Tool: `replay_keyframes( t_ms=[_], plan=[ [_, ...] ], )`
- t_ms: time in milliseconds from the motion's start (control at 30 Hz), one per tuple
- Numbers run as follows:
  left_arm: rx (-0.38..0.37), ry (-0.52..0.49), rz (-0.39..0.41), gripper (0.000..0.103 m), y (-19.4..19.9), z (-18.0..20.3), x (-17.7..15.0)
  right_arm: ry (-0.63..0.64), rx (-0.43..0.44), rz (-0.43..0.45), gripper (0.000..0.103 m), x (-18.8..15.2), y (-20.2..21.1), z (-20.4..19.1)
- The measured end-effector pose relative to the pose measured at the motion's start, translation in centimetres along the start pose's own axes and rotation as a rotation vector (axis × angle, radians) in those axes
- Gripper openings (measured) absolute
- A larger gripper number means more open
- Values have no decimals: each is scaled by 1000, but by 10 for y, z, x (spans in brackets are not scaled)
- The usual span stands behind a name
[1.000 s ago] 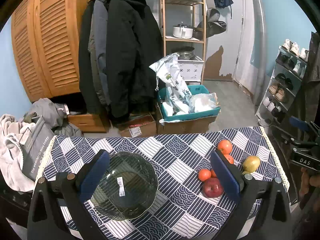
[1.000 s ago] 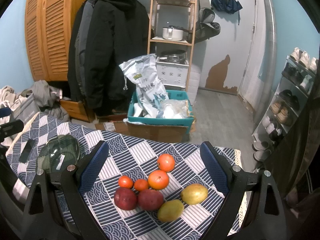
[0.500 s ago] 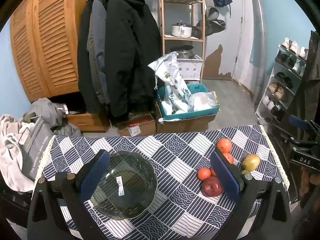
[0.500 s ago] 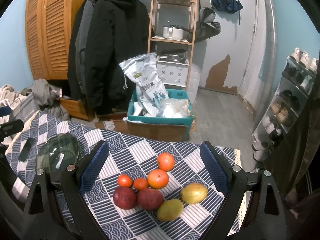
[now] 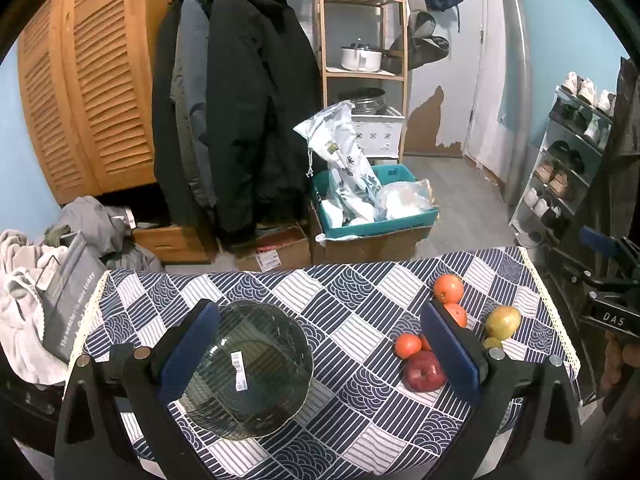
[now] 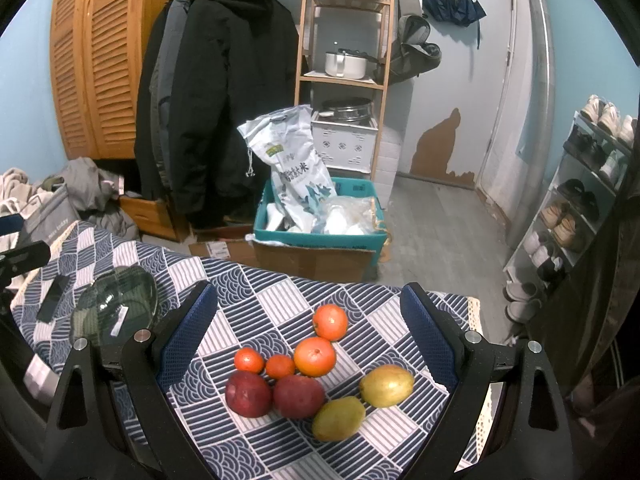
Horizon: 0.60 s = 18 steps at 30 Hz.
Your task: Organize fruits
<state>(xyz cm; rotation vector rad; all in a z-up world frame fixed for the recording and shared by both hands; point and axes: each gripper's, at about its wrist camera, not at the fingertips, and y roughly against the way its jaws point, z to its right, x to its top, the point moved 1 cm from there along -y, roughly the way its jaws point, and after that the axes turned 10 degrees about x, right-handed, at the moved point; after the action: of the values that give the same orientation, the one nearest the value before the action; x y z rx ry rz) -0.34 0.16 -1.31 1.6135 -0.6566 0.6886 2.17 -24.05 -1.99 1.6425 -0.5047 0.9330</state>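
Observation:
A cluster of fruit lies on the patterned tablecloth (image 6: 280,304): two large oranges (image 6: 315,356), two small tangerines (image 6: 249,360), two red apples (image 6: 248,394) and two yellow-green mangoes (image 6: 386,385). My right gripper (image 6: 308,328) is open above the cluster and holds nothing. A ribbed glass bowl (image 5: 250,368) sits on the left of the table. My left gripper (image 5: 320,344) is open and empty above the table, with the bowl by its left finger and the fruit (image 5: 424,370) by its right finger.
A black phone (image 6: 54,297) lies left of the bowl (image 6: 114,306). The table's far edge drops to a floor with a teal crate (image 6: 320,236) on cardboard boxes. A shoe rack (image 6: 576,208) stands right. Clothes and a grey bag (image 5: 68,292) lie left.
Both grippers have drifted only slightly. The fruit and bowl have not moved.

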Motion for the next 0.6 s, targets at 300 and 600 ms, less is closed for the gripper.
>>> replay_keyframes(
  t_ms=[300,600],
  plan=[
    [-17,-6,-30,102,-8,7,-12,-7,-11,-21,91,-5,-1,2],
    [-54,-38,-128,102,-34,27,-25,-21,-30,-104,91,-28,-17,27]
  ],
)
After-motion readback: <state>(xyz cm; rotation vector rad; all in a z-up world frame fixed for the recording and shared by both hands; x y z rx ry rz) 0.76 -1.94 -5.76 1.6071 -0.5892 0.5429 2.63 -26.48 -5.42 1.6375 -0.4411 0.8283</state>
